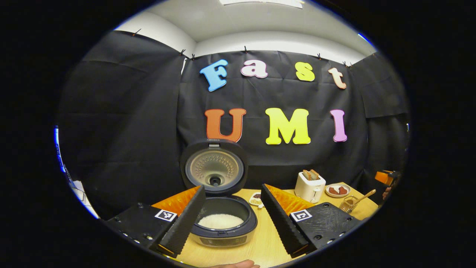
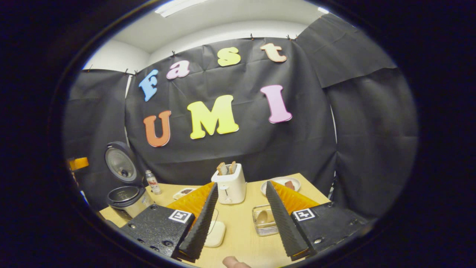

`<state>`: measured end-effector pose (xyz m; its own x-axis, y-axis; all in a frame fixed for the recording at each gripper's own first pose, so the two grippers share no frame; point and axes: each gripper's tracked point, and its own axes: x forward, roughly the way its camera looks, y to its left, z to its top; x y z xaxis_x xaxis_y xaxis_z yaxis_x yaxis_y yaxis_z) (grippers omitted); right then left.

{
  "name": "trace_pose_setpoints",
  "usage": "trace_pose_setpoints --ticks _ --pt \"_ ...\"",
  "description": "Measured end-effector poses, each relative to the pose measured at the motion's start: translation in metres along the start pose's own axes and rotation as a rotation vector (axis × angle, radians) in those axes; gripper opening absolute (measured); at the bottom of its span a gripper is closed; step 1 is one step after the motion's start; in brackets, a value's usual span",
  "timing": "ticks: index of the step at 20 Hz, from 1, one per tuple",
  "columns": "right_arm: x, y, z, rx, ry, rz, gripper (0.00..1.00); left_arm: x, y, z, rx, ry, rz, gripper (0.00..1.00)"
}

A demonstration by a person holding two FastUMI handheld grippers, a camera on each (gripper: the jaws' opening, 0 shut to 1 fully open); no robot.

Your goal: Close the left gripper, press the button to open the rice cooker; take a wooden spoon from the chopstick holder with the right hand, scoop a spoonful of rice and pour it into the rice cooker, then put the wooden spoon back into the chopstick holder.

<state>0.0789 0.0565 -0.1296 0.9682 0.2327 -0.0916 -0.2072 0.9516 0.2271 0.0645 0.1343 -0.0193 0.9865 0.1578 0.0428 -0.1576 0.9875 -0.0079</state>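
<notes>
Dark round rice cooker (image 1: 223, 223) sits with its lid (image 1: 214, 167) swung fully up, white rice showing in the inner pot, so the button press looks done. Left gripper (image 1: 232, 216) hangs in front of the cooker with jaws spread wide, holding nothing; cooker body sits between its fingers in the left gripper view. In the right gripper view the same cooker (image 2: 128, 199) is off at the far left of the pale wooden table (image 2: 241, 238), lid up

Right gripper (image 2: 240, 219) is also spread wide and empty, aimed down the table. The wire-mesh chopstick holder (image 2: 264, 219) lies just inside its right-hand finger, with the light wooden spoon (image 2: 262, 216) bowl showing in it. In the left gripper view the holder (image 1: 347, 204) is at the table's right end, spoon (image 1: 362, 196) handle sticking out up and right

Judged step: either the very end, spoon returned, or just before the spoon pickup; can't tell which from this

If pickup is next: right gripper needs to drop toward the holder, line its fingers across the spoon handle, and pinch on it without dragging the light basket

Other stuff: white toaster (image 2: 231, 184) with bread slices behind, small white plate (image 2: 282, 184) with brown pieces, clear bottle (image 2: 153, 183) near the cooker, flat cream pad (image 2: 215, 233) by the left-hand finger
</notes>
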Motion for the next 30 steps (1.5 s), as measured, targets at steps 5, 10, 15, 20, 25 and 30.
trace_pose_setpoints --ticks 5,10,15,20,25,30 --pt "-0.022 0.000 -0.011 -0.036 -0.005 0.034 0.84 0.061 0.019 0.041 -0.011 -0.091 0.006 0.95" --pt "-0.027 0.007 -0.011 -0.047 -0.008 0.079 0.84 0.136 0.029 0.079 0.008 -0.173 -0.003 0.96" --pt "-0.034 0.016 -0.009 -0.054 -0.052 0.116 0.84 0.214 0.046 0.082 -0.016 -0.172 0.022 0.95" --pt "-0.041 0.020 -0.005 -0.076 -0.034 0.082 0.84 0.270 0.079 0.060 -0.125 -0.056 0.128 0.94" --pt "-0.049 0.021 -0.008 -0.062 -0.032 0.081 0.84 0.271 0.095 0.031 -0.069 0.049 0.196 1.00" --pt "-0.061 0.041 -0.012 -0.022 -0.004 0.136 0.84 0.246 0.092 0.018 -0.070 0.161 0.199 0.98"
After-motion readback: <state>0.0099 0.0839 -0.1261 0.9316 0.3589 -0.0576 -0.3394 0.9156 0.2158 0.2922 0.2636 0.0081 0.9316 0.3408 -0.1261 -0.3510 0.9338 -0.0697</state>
